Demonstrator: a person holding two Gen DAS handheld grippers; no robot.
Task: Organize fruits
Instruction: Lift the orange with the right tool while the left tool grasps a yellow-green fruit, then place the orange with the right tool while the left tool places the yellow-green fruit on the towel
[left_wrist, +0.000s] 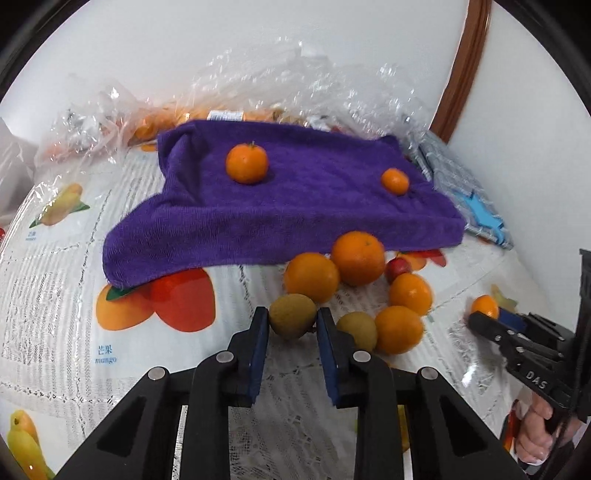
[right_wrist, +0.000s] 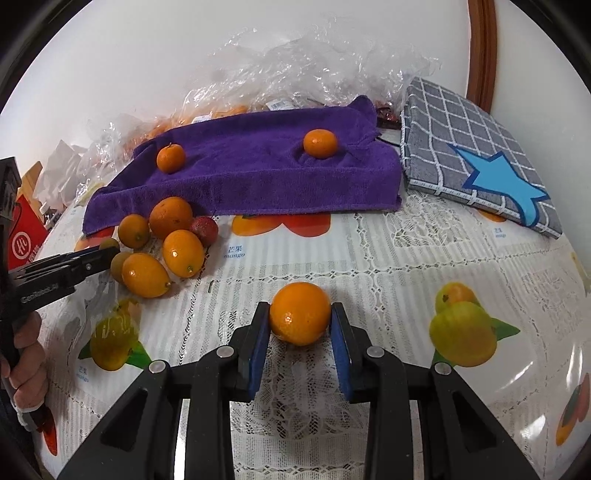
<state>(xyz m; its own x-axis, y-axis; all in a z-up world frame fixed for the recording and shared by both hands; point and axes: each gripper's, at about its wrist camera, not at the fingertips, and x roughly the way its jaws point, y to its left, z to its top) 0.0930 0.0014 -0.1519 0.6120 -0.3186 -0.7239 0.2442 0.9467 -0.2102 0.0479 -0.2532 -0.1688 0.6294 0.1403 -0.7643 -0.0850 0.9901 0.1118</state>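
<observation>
My left gripper (left_wrist: 291, 319) is shut on a brown-green round fruit (left_wrist: 291, 315) at the near edge of a fruit pile (left_wrist: 354, 284) of several oranges, another brown-green fruit (left_wrist: 357, 329) and a small red fruit (left_wrist: 397, 267). My right gripper (right_wrist: 300, 314) is shut on an orange (right_wrist: 300, 313) just above the tablecloth, right of the pile (right_wrist: 166, 240). A purple towel (left_wrist: 280, 206) carries two small oranges (left_wrist: 246, 163) (left_wrist: 395, 181); it also shows in the right wrist view (right_wrist: 258, 166).
A grey checked cloth with a blue star (right_wrist: 476, 158) lies right of the towel. Crumpled clear plastic bags (left_wrist: 258, 92) with more fruit line the wall behind. A red box (right_wrist: 26, 236) stands at the far left. The tablecloth (right_wrist: 369, 251) has printed fruit pictures.
</observation>
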